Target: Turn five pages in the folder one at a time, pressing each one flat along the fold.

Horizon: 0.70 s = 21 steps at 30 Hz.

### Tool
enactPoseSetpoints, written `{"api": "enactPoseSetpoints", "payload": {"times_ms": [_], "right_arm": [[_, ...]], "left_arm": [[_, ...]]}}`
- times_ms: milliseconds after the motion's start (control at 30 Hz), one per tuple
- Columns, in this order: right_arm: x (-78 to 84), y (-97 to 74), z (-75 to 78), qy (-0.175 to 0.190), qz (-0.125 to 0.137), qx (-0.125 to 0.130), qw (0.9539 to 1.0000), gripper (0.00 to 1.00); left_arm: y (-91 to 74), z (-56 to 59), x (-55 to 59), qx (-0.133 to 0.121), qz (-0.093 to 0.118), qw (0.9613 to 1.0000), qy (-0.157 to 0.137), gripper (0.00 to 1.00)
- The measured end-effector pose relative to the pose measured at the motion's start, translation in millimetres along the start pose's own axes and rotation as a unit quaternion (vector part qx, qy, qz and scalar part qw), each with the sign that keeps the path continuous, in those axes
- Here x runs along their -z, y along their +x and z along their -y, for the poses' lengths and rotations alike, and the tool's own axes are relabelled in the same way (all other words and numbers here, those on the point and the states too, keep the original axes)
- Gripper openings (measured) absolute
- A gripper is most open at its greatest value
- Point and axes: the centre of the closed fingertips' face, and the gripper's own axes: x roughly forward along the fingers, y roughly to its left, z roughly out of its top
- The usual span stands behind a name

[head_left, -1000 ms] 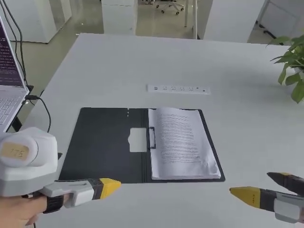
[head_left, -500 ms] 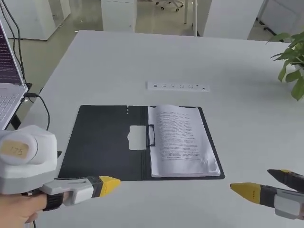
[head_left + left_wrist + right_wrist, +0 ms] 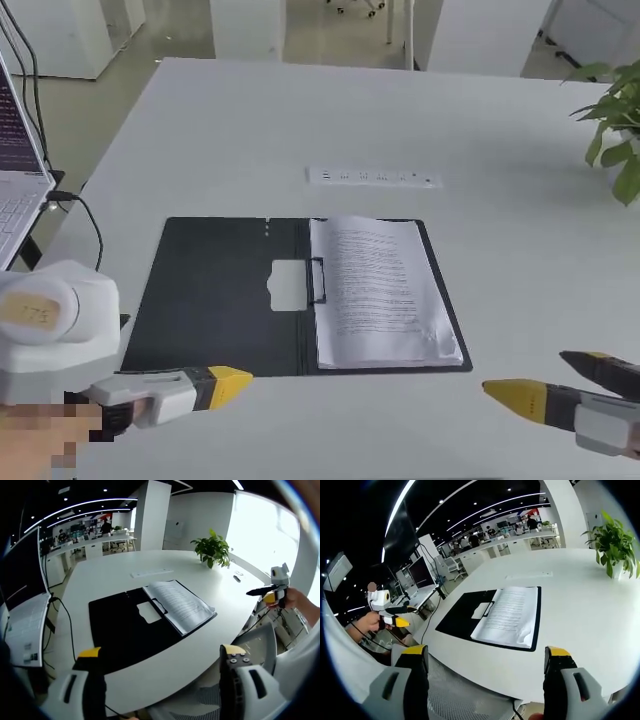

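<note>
As the folder [image 3: 215, 300] lay open on the table [image 3: 500, 150], pages [image 3: 380, 290] stacked on its right half, the left gripper [image 3: 161, 652] and right gripper [image 3: 486, 651] hovered near its front edge, jaws spread and empty. No page looked turned; the top one's edge needed pinching alone. Gripper views confirmed the spread, unclear from the head view.

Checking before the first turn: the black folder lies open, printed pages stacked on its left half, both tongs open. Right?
No: the head view shows the stack of printed white pages on the right half of the open black folder. The left tongs and right tongs are open.
</note>
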Motion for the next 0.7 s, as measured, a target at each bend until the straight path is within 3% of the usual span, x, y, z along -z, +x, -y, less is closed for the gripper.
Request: {"api": "enactPoseSetpoints", "payload": {"times_ms": [300,700], "right_arm": [[1.2,1.6,0.6,0.004,0.002,-0.001,1.0000,0.96],[1.3,8.7,-1.7,0.013,0.009,-0.006,0.9999,0.95]], "left_arm": [[10.1,1.8,0.3,0.007,0.000,0.9999,0.008,0.94],[44.3,15.4,-0.8,0.031,-0.014,0.9984,0.046,0.93]]}}
